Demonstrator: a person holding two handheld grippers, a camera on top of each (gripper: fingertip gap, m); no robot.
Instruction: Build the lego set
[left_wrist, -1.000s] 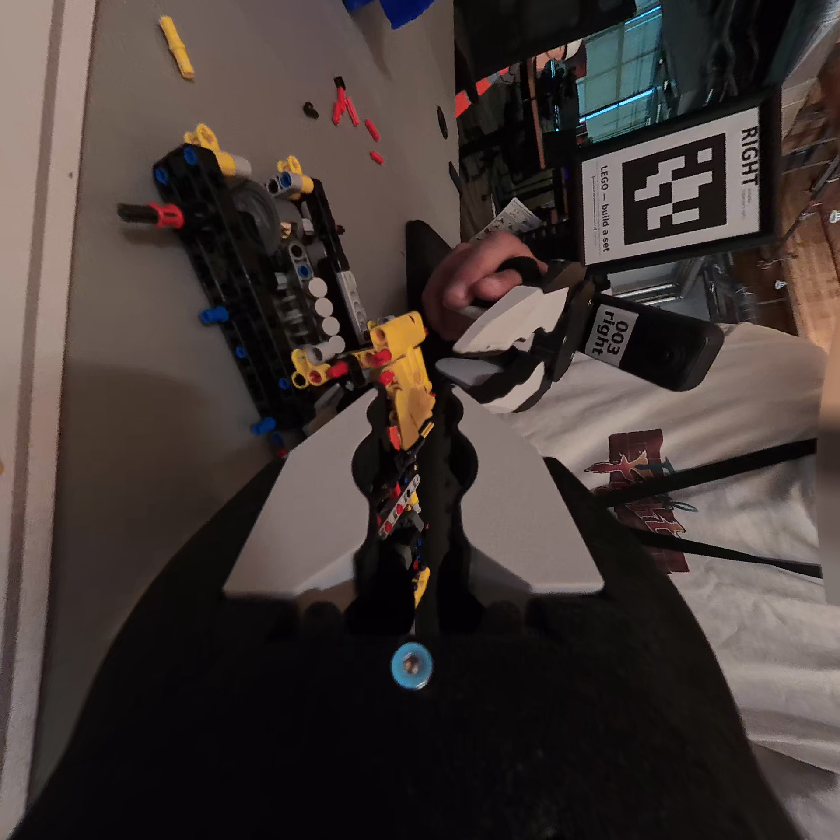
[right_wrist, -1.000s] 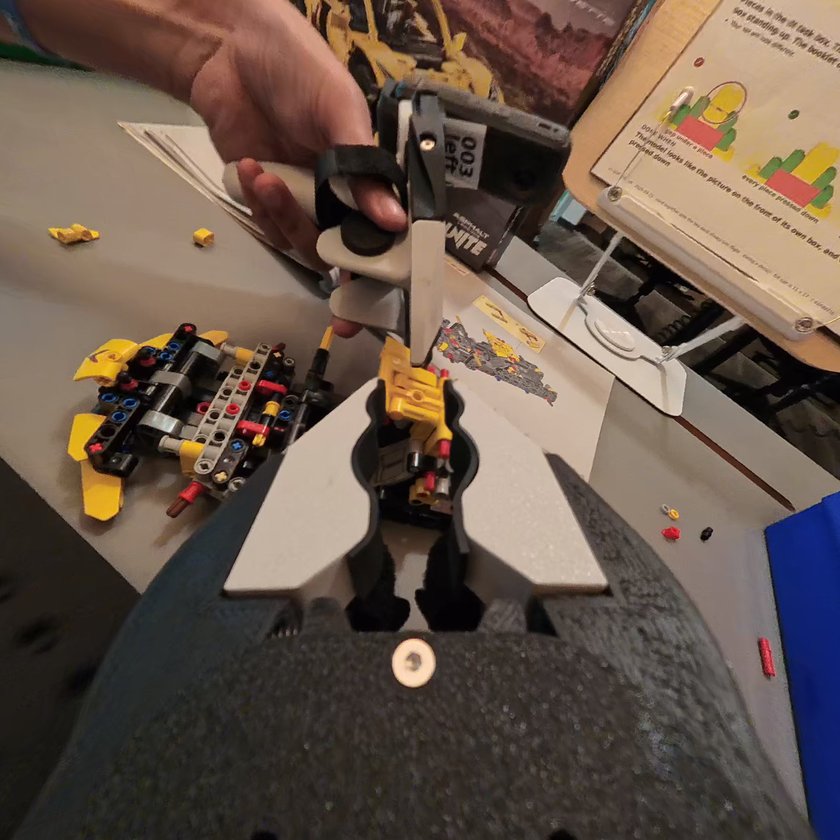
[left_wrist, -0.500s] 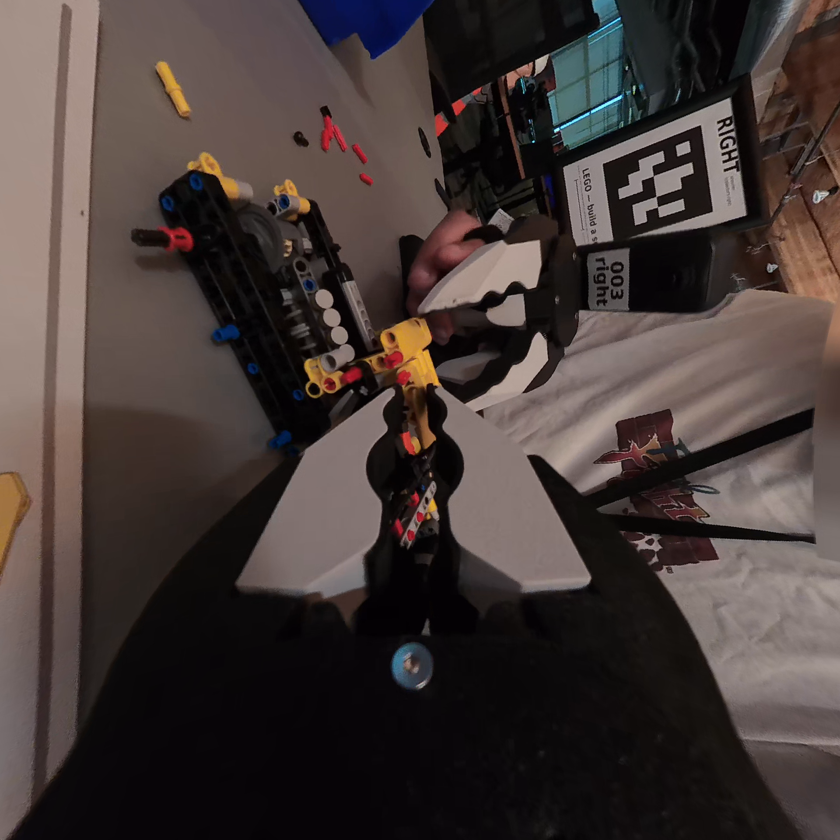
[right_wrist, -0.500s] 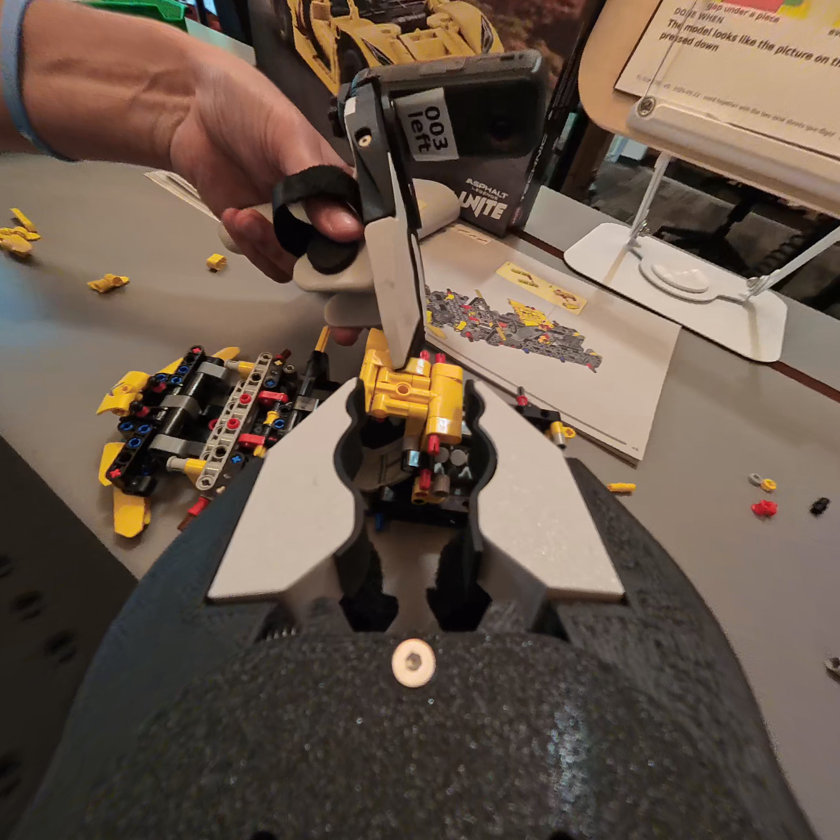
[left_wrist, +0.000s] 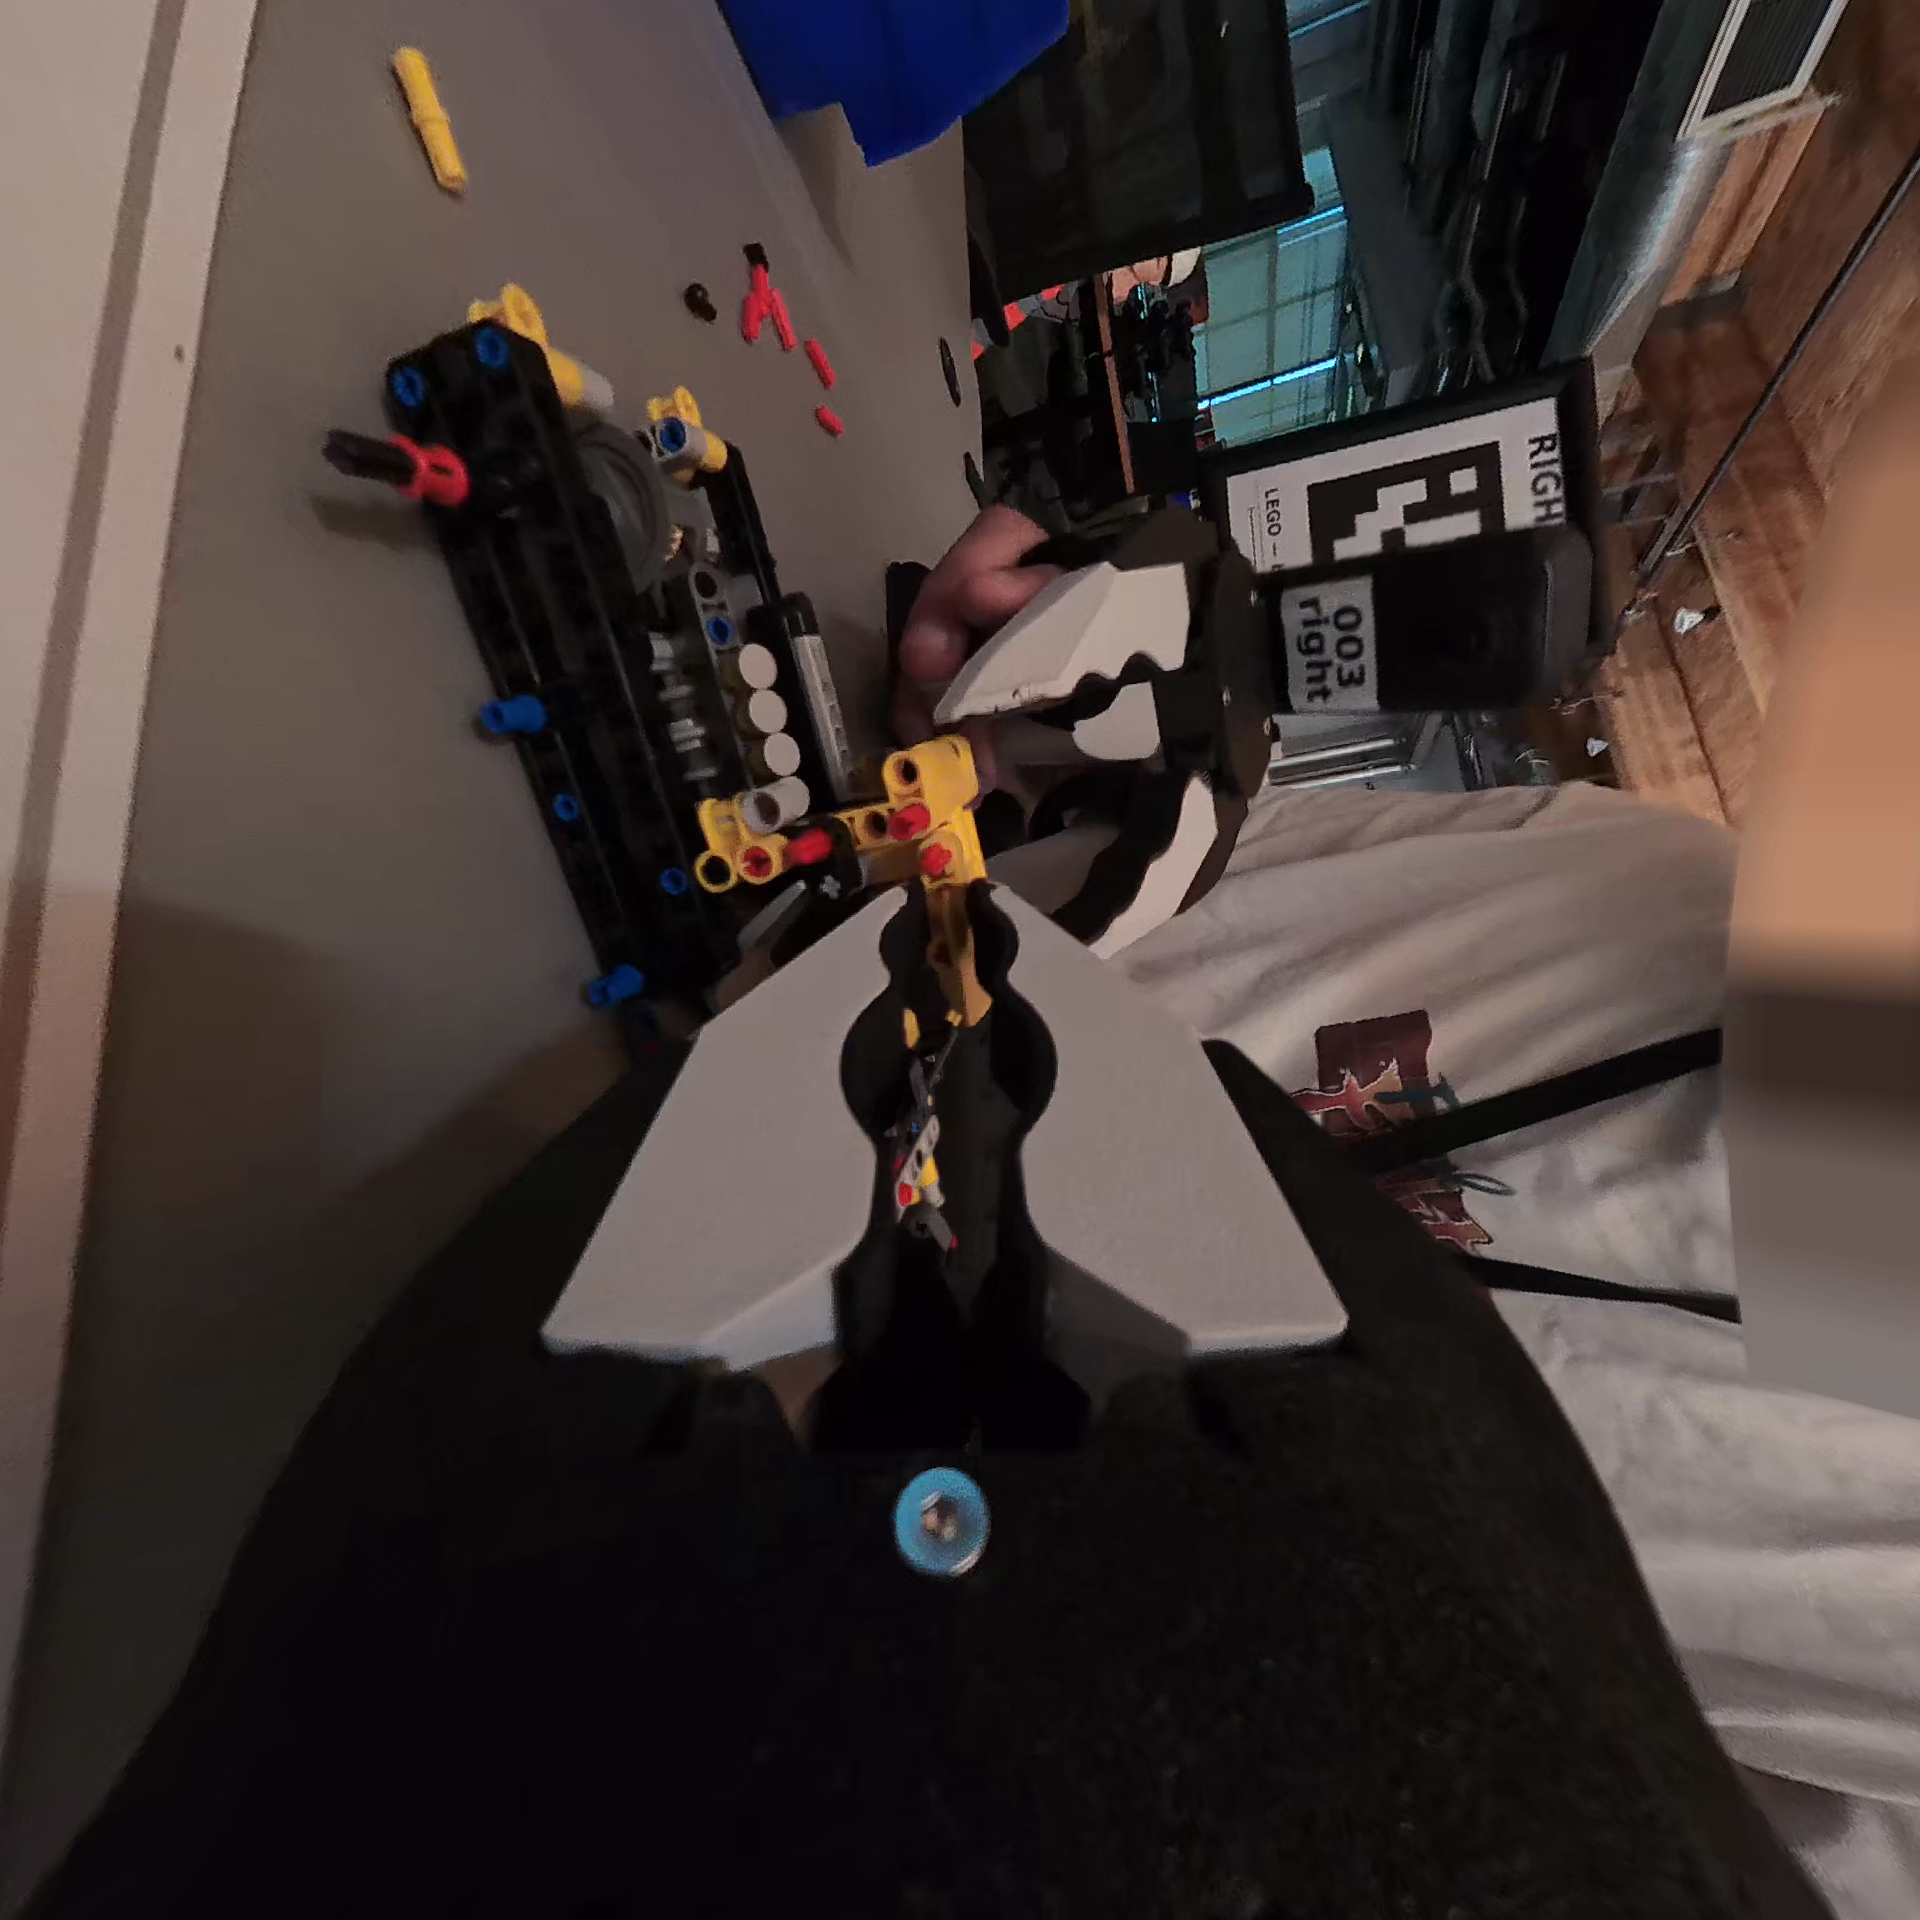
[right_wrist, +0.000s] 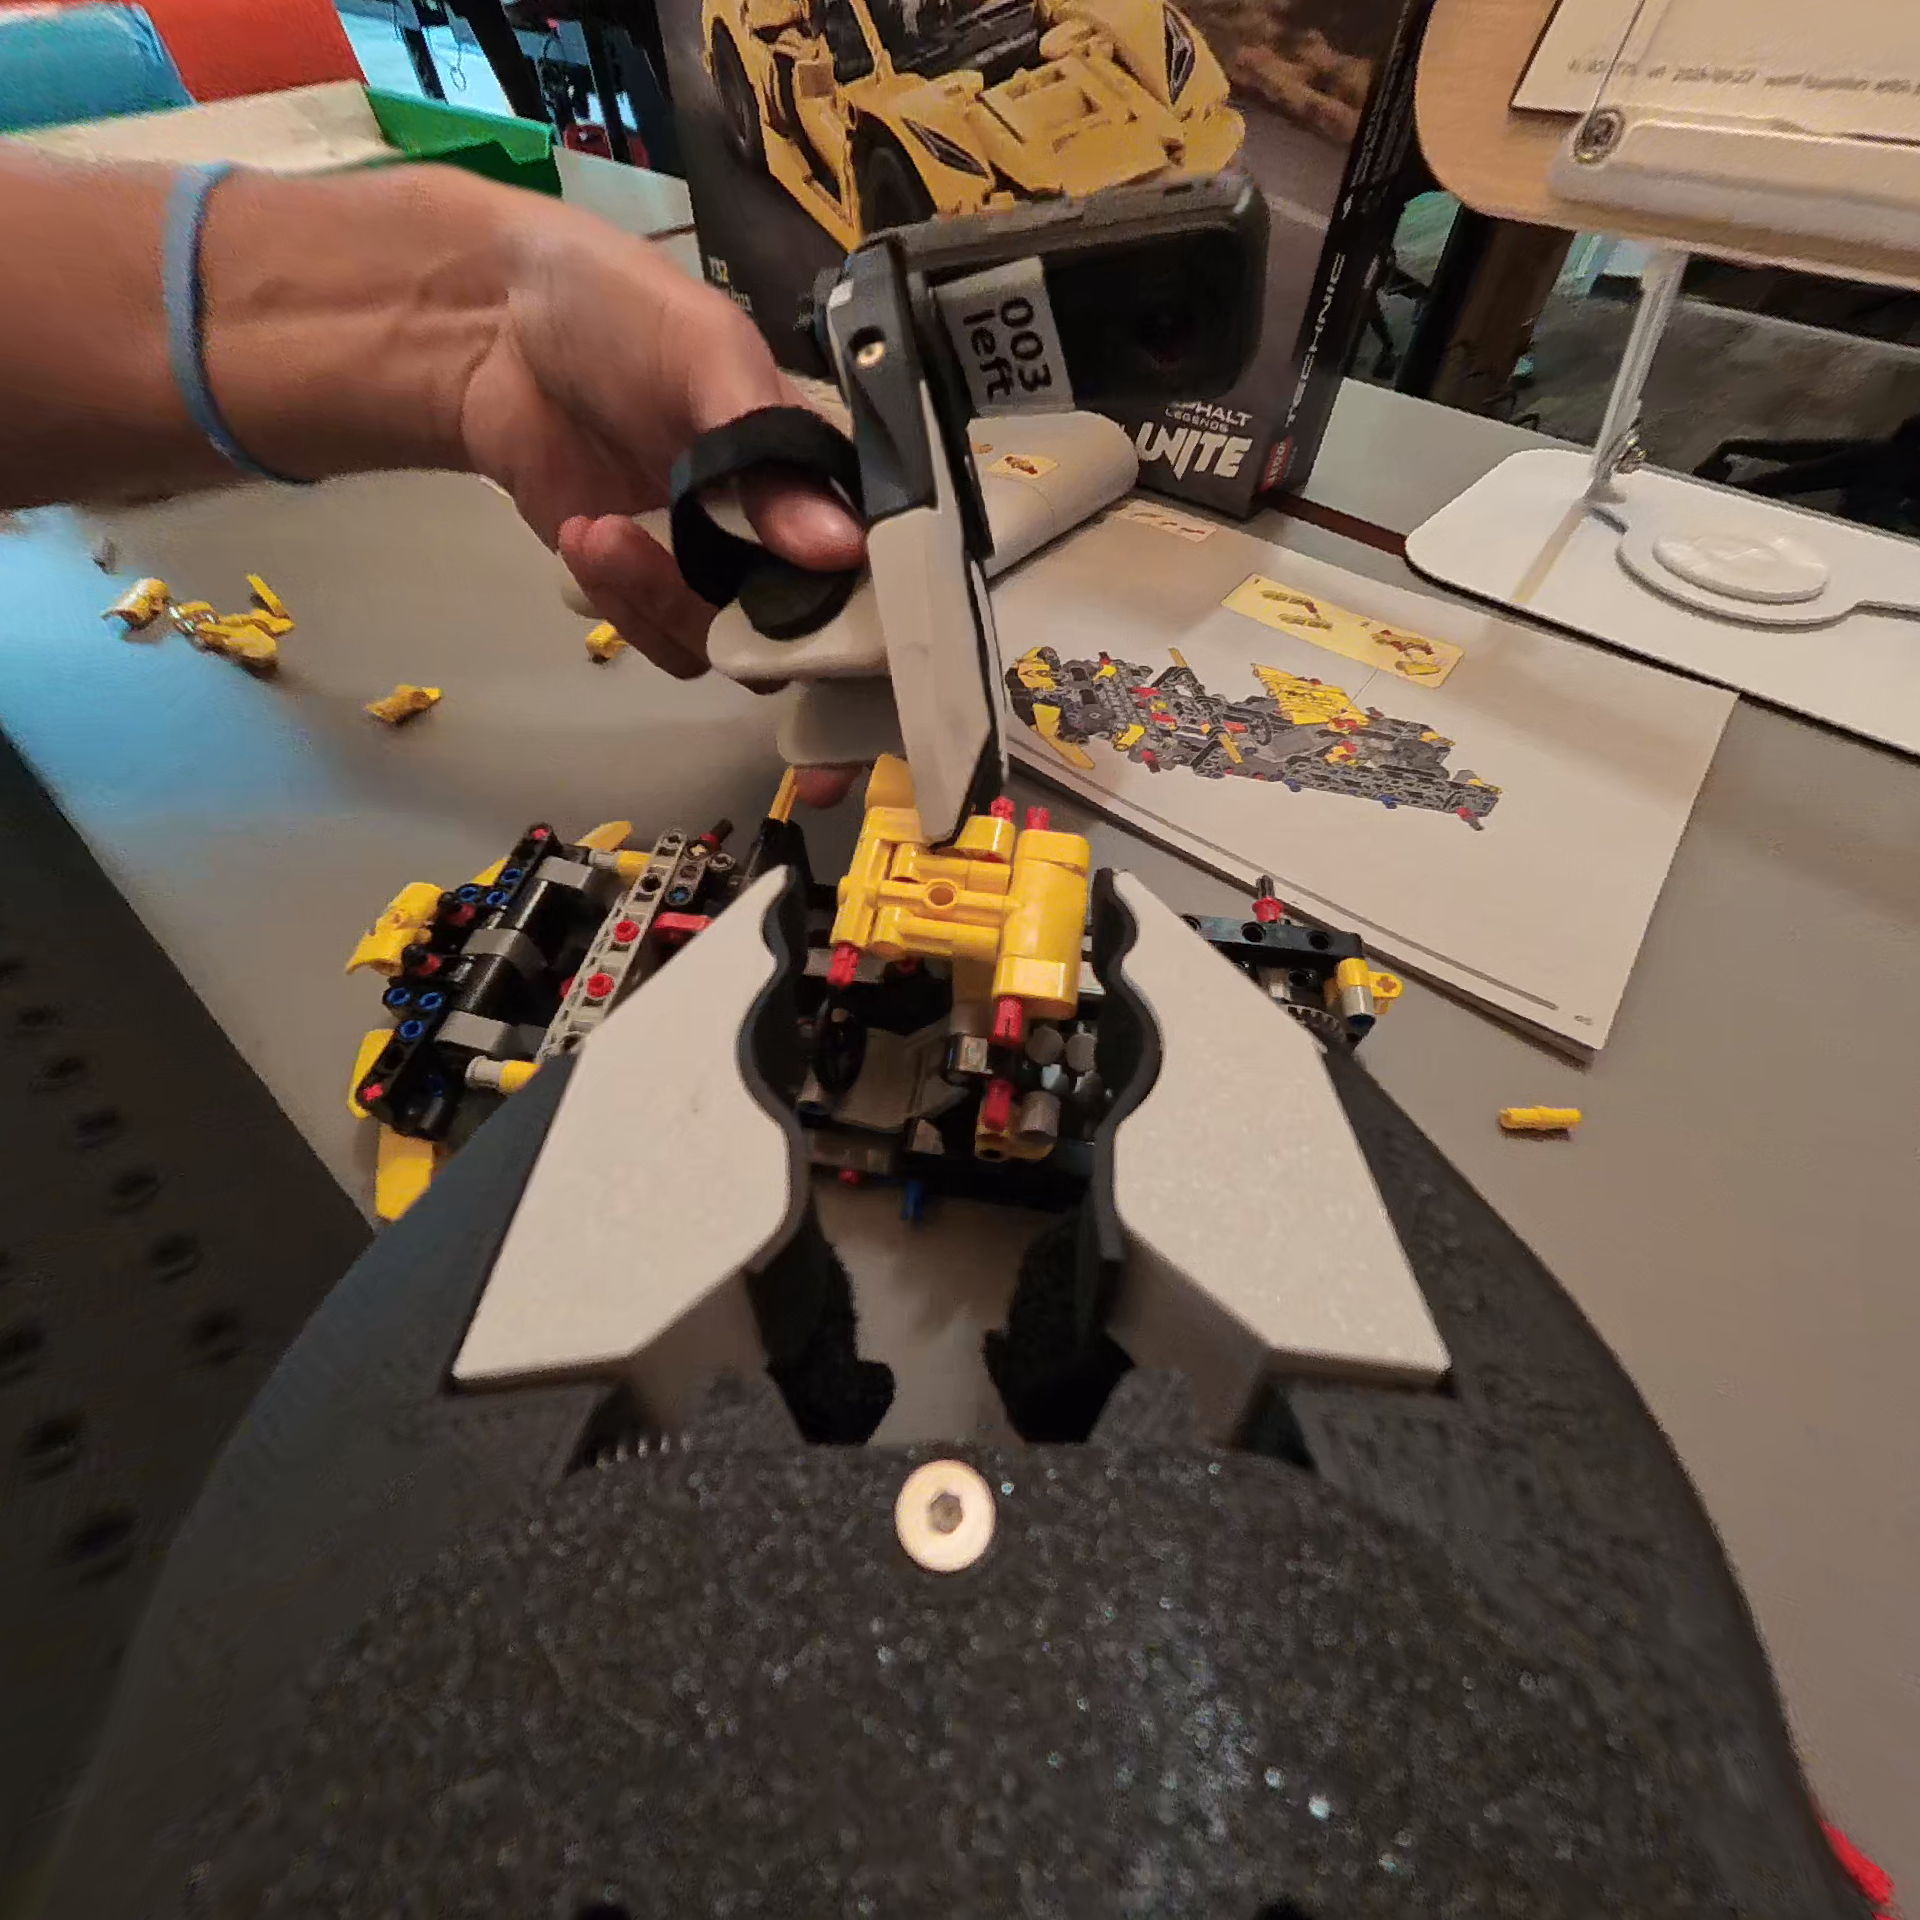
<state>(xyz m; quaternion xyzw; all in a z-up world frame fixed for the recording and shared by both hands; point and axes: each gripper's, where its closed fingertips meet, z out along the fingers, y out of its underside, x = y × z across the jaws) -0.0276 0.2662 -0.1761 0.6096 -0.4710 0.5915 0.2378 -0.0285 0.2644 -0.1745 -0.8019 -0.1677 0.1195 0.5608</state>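
Observation:
My left gripper is shut on a yellow sub-assembly with red pins and holds it over the long black chassis on the grey table. In the right wrist view the left gripper comes down from above and pinches the top of the yellow sub-assembly. My right gripper is open, one finger on each side of that sub-assembly, with the chassis below. The right gripper also shows open in the left wrist view.
A second black and grey assembly with yellow fenders lies to the left. The instruction booklet, the set's box and a white stand base lie behind. Loose yellow pieces, a yellow pin and red pins are scattered.
My right gripper has opened its fingers from around the yellow sub-assembly. My left gripper keeps its hold on it and has tilted a little over the chassis.

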